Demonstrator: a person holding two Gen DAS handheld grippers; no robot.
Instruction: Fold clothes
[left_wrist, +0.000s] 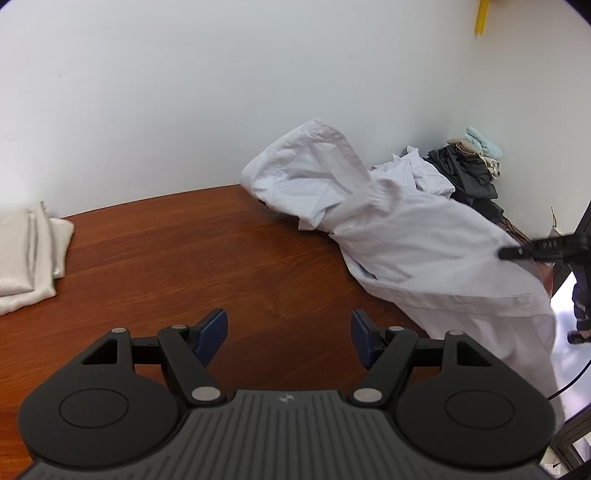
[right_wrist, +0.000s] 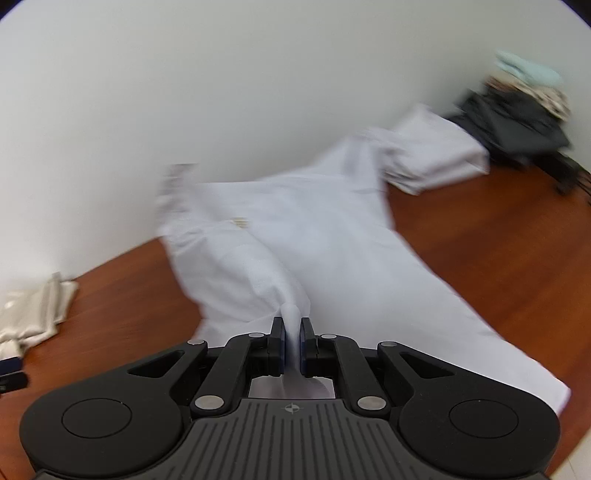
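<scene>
Two grippers logged | left gripper (left_wrist: 288, 339): jaws wide apart, empty, above counter (left_wrist: 184, 251) | right gripper (right_wrist: 293, 345): jaws clamped on white shirt (right_wrist: 314, 240), blurred, draped across counter, hem cut off | dark clothes pile (right_wrist: 517, 122) indistinct.

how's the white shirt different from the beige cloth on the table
The white shirt lies crumpled and spread out; the beige cloth is folded flat. The right gripper pinches the shirt; nothing touches the cloth. The shirt looks far larger. Both rest on the wooden table.
</scene>
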